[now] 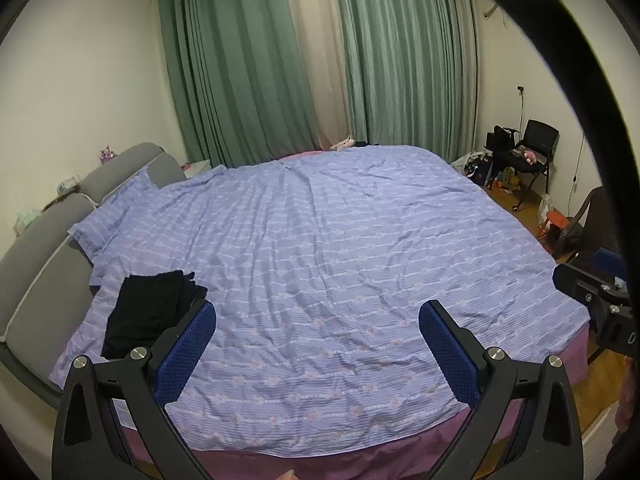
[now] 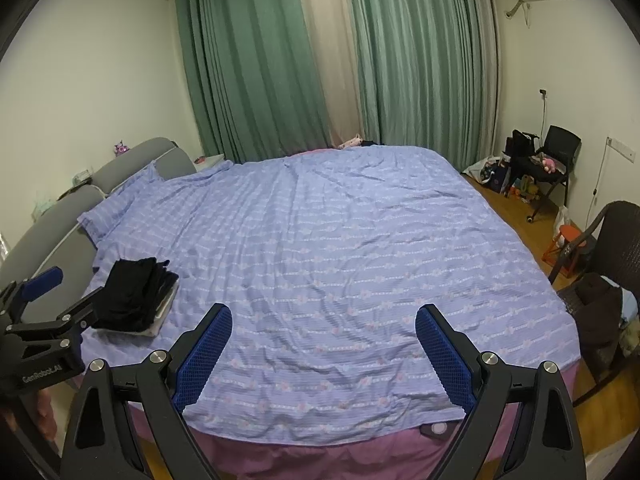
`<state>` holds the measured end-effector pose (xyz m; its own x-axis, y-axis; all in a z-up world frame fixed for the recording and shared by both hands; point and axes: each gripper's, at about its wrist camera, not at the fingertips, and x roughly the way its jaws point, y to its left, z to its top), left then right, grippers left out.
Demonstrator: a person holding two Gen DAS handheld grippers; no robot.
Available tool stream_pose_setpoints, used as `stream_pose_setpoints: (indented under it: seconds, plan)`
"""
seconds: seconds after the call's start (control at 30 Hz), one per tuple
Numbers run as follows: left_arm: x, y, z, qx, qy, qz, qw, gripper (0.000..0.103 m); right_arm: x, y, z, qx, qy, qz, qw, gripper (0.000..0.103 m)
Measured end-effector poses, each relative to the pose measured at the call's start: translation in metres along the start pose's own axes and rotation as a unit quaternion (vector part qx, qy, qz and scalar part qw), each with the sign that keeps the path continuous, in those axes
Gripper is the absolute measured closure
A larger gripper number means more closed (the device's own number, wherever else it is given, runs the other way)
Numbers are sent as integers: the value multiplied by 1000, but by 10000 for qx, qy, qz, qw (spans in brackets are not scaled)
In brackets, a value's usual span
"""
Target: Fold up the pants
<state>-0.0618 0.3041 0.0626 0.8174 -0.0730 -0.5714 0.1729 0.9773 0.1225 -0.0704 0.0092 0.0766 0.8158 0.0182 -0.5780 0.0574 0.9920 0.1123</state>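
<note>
Black folded pants (image 1: 150, 310) (image 2: 134, 298) lie in a stack near the left side of the bed, close to the grey headboard. In the right wrist view the stack rests on a white flat item. My left gripper (image 1: 317, 350) is open above the near edge of the bed, its left finger (image 1: 188, 354) just right of the pants, with nothing between the pads. My right gripper (image 2: 324, 354) is open too, empty, over the near middle of the bed. The left gripper's body (image 2: 40, 332) shows at the left edge of the right wrist view, beside the stack.
A purple patterned duvet (image 2: 340, 248) covers the bed, with a pink sheet (image 2: 320, 452) at the near edge. A grey headboard (image 1: 44, 264) is on the left, green curtains (image 2: 400, 60) behind. Chairs (image 2: 608, 264) and clutter stand on the wooden floor at right.
</note>
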Motion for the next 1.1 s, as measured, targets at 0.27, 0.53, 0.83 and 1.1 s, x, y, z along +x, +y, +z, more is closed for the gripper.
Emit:
stream_pose_setpoints:
  seconds: [0.27,0.53,0.83,1.1]
  plan:
    - [0,0,0,-53,0,-8,10000,0,1,1,1,0,-4,15,10000,9]
    - [2,0,0,-111,53,9,9999,0,2,0,2,-4,14,33,10000,9]
    - [4,-2,1,-151,69,39,9999,0,6,-7,4,-57,41,72,9999,9]
    - [8,-4,2,-189,108,110,9997,0,10,-11,5,-49,85,75,9999,9]
